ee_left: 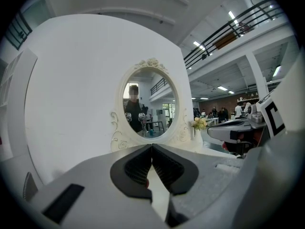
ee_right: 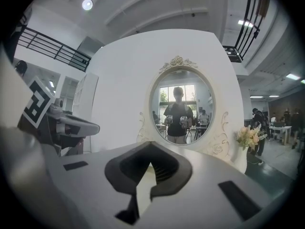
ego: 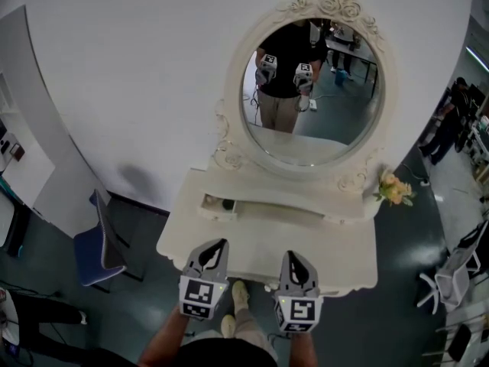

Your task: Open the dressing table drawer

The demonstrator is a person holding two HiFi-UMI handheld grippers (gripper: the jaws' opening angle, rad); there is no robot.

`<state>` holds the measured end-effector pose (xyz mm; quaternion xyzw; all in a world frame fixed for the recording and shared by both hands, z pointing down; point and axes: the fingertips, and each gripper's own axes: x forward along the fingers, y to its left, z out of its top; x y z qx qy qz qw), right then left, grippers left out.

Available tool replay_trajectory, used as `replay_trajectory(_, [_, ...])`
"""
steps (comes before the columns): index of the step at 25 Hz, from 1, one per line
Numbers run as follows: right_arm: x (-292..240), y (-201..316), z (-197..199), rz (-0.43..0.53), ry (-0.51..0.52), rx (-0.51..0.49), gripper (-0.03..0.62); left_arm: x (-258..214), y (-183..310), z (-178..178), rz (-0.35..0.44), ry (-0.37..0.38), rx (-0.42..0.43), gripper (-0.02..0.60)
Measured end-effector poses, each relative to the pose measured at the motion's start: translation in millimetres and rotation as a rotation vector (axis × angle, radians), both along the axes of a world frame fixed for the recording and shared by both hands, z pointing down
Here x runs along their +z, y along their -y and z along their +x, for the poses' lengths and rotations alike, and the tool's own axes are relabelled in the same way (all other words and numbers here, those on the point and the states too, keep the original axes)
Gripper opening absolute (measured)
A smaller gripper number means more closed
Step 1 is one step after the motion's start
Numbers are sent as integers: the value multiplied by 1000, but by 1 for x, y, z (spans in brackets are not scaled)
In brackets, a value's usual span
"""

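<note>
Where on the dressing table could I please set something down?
The tabletop lies bare between the shelf under the mirror and the left gripper and right gripper near its front. Crowded: the shelf's left compartment, the flowers at right.

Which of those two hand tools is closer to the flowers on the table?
Right. The right gripper is below-left of the flowers; the left gripper lies farther left.

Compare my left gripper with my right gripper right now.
The left gripper leans its tip toward the right gripper, which points straighter at the mirror. The left gripper's marker cube shows a different pattern from the right gripper's. Both have jaws shut on nothing, held at the dressing table's front edge.
</note>
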<state>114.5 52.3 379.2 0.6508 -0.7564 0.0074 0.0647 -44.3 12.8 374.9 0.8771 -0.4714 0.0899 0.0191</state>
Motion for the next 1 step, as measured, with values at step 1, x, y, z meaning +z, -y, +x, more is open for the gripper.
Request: replay_trajectory(1, [0, 0, 0, 1, 0, 0, -5, 0, 0, 1, 0, -1, 0, 5])
